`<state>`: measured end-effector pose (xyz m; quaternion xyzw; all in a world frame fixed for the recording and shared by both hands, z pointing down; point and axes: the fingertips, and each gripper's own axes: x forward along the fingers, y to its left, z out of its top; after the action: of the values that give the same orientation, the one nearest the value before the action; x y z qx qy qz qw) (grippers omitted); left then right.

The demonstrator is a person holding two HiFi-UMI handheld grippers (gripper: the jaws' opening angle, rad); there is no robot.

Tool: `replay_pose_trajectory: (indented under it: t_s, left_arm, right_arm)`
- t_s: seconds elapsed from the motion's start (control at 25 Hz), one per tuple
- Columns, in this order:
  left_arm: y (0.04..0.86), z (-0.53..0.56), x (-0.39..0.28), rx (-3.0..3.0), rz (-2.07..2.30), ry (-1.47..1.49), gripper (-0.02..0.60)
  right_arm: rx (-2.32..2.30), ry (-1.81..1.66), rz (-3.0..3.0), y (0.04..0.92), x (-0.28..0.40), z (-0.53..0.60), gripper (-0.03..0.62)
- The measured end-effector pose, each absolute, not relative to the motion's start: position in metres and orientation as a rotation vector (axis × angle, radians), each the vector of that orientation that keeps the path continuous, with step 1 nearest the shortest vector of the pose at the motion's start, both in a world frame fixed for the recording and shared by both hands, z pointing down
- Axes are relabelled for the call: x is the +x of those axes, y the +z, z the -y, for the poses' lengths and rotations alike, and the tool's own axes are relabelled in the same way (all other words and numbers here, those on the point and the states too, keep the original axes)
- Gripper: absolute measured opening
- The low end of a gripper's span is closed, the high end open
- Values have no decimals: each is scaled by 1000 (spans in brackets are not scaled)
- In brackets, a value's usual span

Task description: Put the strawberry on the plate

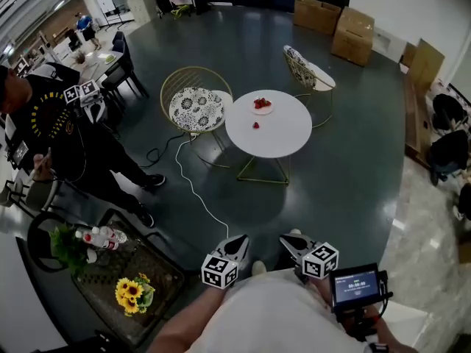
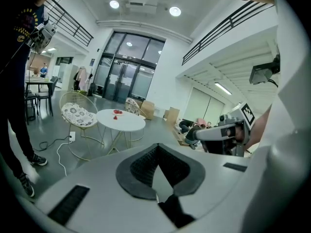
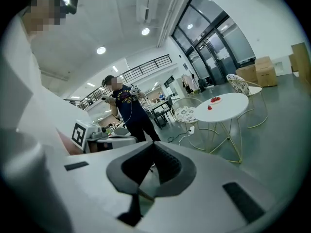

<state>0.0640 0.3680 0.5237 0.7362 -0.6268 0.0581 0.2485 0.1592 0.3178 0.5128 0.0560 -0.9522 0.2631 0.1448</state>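
Nearest, close against the person's body, the left gripper and right gripper both have their jaws pressed together on nothing. Far across the floor stands the round white table. The loose strawberry lies on it, just on the near side of the plate and apart from it. The approach seems to be the step in hand. Next, the person must walk up, open one gripper and close it gently on the berry.

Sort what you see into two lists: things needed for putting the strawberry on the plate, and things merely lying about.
Job: loose strawberry; plate; round table; left claw; right claw.

Lying about: patterned chair; sunflowers; water bottles; cardboard boxes; white cable.
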Motion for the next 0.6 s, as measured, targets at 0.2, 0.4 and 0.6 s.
replay_pose_trajectory:
  t_s: [0.2, 0.4, 0.6]
  left_arm:
    - [523, -370, 69, 2016, 1703, 161, 6]
    - [524, -370, 70, 2020, 1698, 162, 7]
    - [522, -366, 73, 2043, 1682, 173, 8]
  right_arm:
    - [190, 748, 2744, 511, 169, -318, 8]
    - [211, 737, 2744, 512, 168, -317, 8]
    - [231, 737, 2744, 509, 171, -316, 8]
